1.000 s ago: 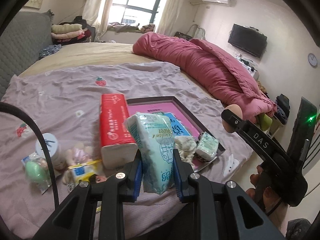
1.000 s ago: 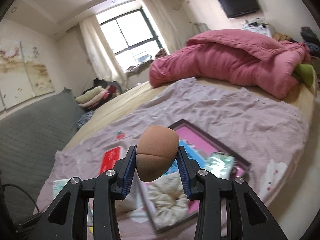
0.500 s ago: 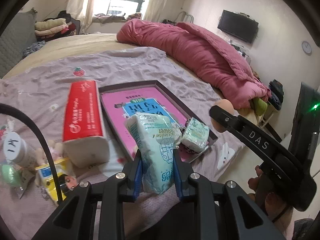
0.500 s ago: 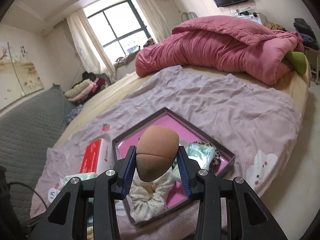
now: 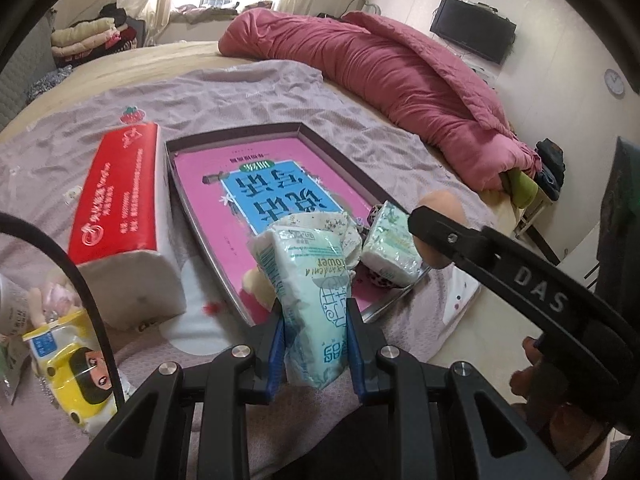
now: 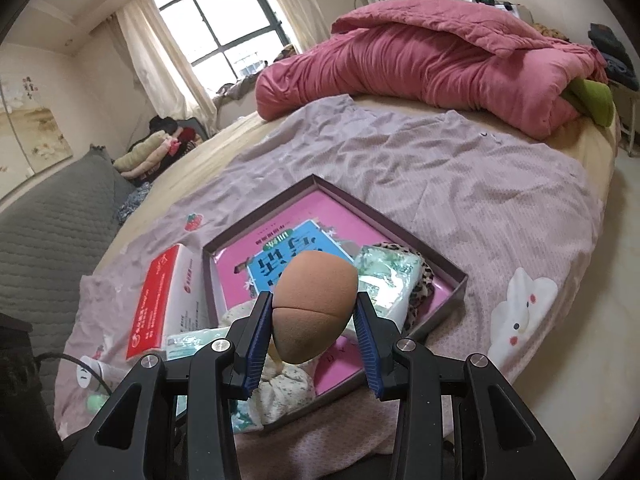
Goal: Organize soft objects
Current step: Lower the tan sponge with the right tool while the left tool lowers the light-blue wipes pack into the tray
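Left tool: my left tool (image 5: 316,336) is clamped on a pale green tissue pack (image 5: 310,296), held upright over the near edge of the box lid (image 5: 340,152) on the bed.
Right tool: my right tool (image 6: 314,328) grips a brown makeup sponge (image 6: 314,304) by its sides, above the same lid's near end.
Already in the lid: a cream scrunchie (image 6: 280,394), a second tissue pack (image 6: 384,280) and a leopard-print scrunchie (image 6: 424,284), crowded into the near corner.
Risk, collision: both tools aim at the same crowded corner, so I judge they could knock each other.
Risk, bad landing: the tall pack could tip onto the red tissue box (image 5: 116,200) beside the lid, or out over the low rim.
Risk, sponge: it is round and springy; let go from this height, it may bounce out onto the purple sheet (image 6: 460,184).
Since a second ago: both tools have come lower and nearer the lid, which now fills more of each view; both grips look unchanged.
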